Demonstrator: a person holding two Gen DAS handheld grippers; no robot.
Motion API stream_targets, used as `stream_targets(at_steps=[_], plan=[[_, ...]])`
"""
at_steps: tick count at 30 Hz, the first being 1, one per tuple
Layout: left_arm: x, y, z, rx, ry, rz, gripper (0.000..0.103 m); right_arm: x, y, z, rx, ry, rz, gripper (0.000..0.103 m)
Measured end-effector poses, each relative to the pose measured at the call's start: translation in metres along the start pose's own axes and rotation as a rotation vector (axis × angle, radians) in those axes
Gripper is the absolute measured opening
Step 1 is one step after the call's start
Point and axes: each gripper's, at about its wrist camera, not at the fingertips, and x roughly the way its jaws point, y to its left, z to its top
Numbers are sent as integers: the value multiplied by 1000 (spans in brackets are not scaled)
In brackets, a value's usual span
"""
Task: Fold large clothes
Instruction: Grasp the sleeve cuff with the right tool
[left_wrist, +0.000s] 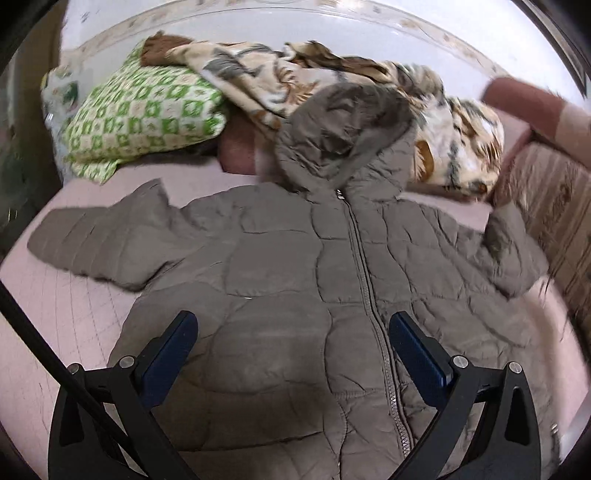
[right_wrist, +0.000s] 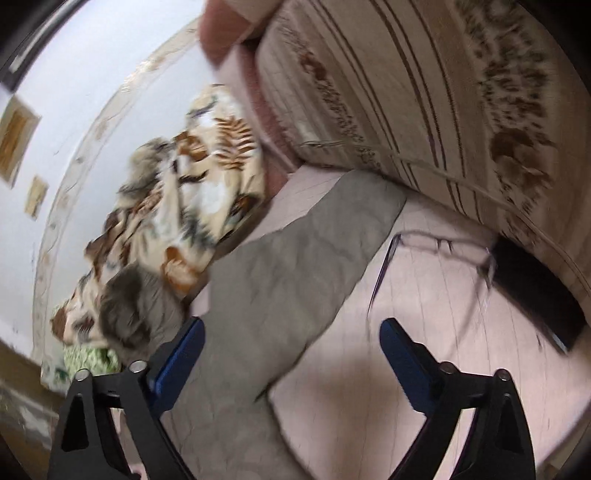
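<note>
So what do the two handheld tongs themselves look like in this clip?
Both look alike. The left tongs have black angular arms with triangular cut-outs, round silver pivot pins, and dark blue ribbed pads on the fingers. A thin black cable or strap crosses the lower left of that view. The right tongs have the same black frame, silver pins and blue pads. No sleeve shows.

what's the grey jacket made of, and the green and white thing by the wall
Jacket: looks like a thin, matte synthetic shell over soft padding; stitched panels puff up, and a metal-looking zipper runs down the front. The hood edge looks furry.
Green and white cover: seems a soft woven or knitted cloth, judging by its blocky checked pattern.
</note>
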Motion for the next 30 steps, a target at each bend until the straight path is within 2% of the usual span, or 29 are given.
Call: stream_targets(at_steps=[1, 4, 6, 11, 16, 20, 22, 25, 27, 28, 29, 30], plan=[[3, -5, -1, 21, 7, 2, 103, 13, -4, 11, 7, 10, 7, 84], [9, -15, -2, 59, 9, 7, 103, 45, -17, 30, 2, 19, 5, 79], [12, -19, -2, 77, 5, 9, 103, 62, -26, 43, -4, 19, -39, 79], [19, -26, -2, 97, 0, -4, 103, 107, -53, 68, 22, 35, -145, 62], [23, -31, -4, 115, -6, -13, 103, 140, -78, 80, 98, 11, -260, 62], [27, -33, -6, 132, 2, -10, 103, 160, -88, 87, 122, 11, -318, 62], [30, -32, -7, 134, 8, -9, 103, 165, -88, 93, 115, -11, -316, 62], [33, -33, -8, 140, 19, -11, 103, 176, -91, 99, 108, 11, -345, 62], [35, -34, -9, 149, 21, -8, 103, 179, -91, 100, 92, 19, -334, 53], [35, -35, -9, 151, 21, -8, 103, 179, -91, 101, 85, 18, -323, 35], [35, -35, -10, 153, 21, -7, 103, 178, -90, 100, 81, 17, -316, 24], [35, -35, -10, 154, 20, -6, 103, 174, -89, 100, 73, 4, -314, 20]])
